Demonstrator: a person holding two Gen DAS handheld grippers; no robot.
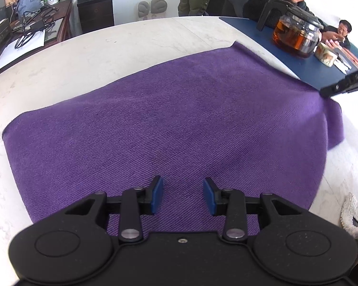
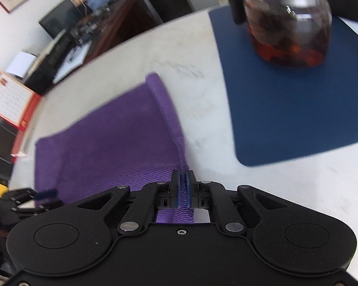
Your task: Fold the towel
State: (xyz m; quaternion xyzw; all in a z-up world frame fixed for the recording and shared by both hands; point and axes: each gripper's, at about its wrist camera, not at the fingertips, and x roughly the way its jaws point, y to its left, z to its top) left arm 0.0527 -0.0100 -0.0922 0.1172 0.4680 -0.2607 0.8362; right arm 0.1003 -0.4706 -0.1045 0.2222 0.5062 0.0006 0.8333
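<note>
A purple towel (image 1: 167, 124) lies spread on the pale marble table (image 1: 107, 45). My left gripper (image 1: 182, 186) hovers over the towel's near part, its blue pads (image 1: 157, 195) apart with only flat cloth below them. My right gripper (image 2: 184, 178) is shut on the towel's (image 2: 107, 143) right edge, a strip of cloth pinched between its pads. In the left wrist view the right gripper (image 1: 327, 91) comes in from the right and holds that edge lifted, with a flap hanging below it. In the right wrist view the left gripper (image 2: 45, 197) shows at the lower left over the towel.
A blue mat (image 1: 298, 66) lies right of the towel and bears a glass teapot (image 1: 296, 33) of dark tea and a cup (image 1: 325, 56). People sit behind the table's far edge. A white fuzzy item (image 1: 353, 217) lies near the right front. A cluttered desk (image 1: 35, 23) stands beyond.
</note>
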